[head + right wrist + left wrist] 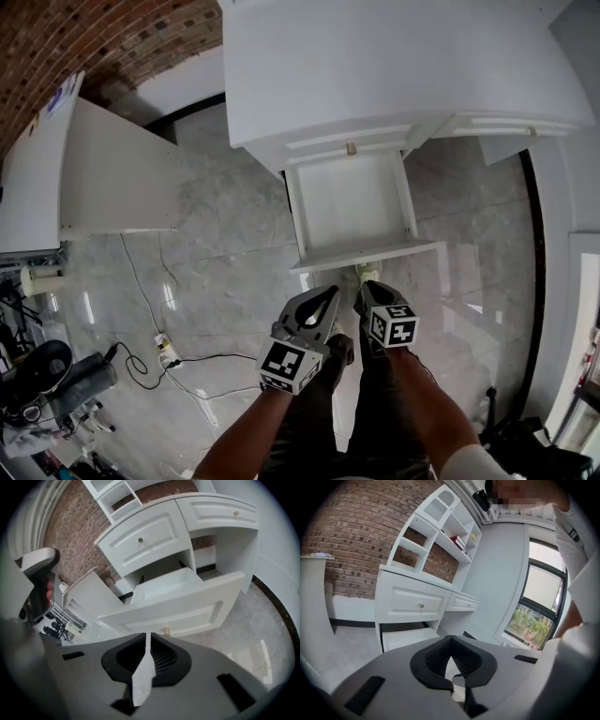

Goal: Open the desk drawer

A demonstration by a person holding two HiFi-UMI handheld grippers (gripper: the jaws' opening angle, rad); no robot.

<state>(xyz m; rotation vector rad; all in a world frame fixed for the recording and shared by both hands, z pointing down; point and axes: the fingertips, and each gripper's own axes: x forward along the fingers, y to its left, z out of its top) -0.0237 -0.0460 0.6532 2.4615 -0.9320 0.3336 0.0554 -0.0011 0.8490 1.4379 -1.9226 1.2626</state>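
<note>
A white desk stands against the wall, and its low drawer is pulled far out over the shiny grey floor. The drawer is bare inside. A person stands in front of it and holds a gripper in each hand, side by side and close together. Both sit just on the person's side of the drawer front, not touching it. The right gripper is the nearer one. Its tips are right by the little round knob on the drawer front. In the right gripper view, the knob sits just past the tips of the right gripper, a bit to the side, with the drawer spread out behind it. These jaws are only a thin crack apart, and nothing is between them. The left gripper hangs next to it, a little further from the knob. In the left gripper view, the left gripper has its tips pressed together with nothing held, and the drawer shows low down past them, under a closed drawer with its own knob. A black cable trails on the floor off to the person's left.
</note>
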